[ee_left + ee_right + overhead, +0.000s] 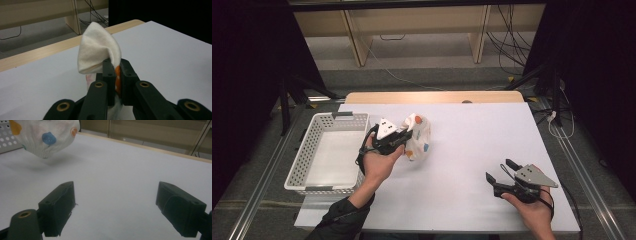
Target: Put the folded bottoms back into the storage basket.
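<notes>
A white cloth (pixel 418 136) with orange and blue spots hangs off the table, pinched in my left gripper (pixel 407 135), just right of the white basket (pixel 305 157). In the left gripper view the black jaws are shut on the cloth (pixel 96 48), with an orange patch squeezed between the pads, and the left gripper (pixel 117 67) points toward the table's far edge. My right gripper (pixel 499 170) rests near the table's front right, open with nothing between its fingers. From the right gripper view the cloth (pixel 45 135) floats above its shadow at the upper left, well beyond the right gripper (pixel 115 195).
The white perforated basket stands at the table's left edge, nothing inside it. A wooden strip (pixel 432 97) borders the table's far side. White tabletop (pixel 472 140) stretches between the two grippers. Cables and stand legs lie on the floor beyond.
</notes>
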Demonstrator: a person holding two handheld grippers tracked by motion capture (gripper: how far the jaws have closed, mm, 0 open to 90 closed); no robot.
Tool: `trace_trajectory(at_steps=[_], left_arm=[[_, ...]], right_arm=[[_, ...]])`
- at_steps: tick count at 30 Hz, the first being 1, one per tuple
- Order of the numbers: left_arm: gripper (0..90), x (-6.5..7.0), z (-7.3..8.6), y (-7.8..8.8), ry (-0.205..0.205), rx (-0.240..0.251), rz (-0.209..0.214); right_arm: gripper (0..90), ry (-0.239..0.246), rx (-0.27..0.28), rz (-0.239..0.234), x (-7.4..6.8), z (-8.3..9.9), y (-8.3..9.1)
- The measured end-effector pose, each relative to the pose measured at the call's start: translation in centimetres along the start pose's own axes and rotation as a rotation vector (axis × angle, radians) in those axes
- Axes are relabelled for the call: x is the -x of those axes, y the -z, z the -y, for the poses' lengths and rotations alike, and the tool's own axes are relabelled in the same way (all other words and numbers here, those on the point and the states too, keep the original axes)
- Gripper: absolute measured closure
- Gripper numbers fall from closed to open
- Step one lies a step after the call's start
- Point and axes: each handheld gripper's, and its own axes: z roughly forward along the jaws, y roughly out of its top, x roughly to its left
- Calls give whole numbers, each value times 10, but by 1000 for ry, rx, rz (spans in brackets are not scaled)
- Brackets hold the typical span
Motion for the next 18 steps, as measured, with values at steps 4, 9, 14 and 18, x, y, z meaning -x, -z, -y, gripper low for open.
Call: trace_trajectory(at_steps=[4, 9, 14, 18], left_arm=[[839, 0, -1, 2, -3, 0, 1], [839, 0, -2, 5, -3, 3, -2], [839, -2, -3, 8, 0, 7, -6], [839, -3, -3, 10, 1, 12, -10]], right_arm=[[165, -1, 1, 1, 0, 0, 0], [164, 0, 0, 0, 0, 0, 0], [165, -1, -1, 0, 0, 0, 0], [164, 1, 0, 1, 0, 0, 0]])
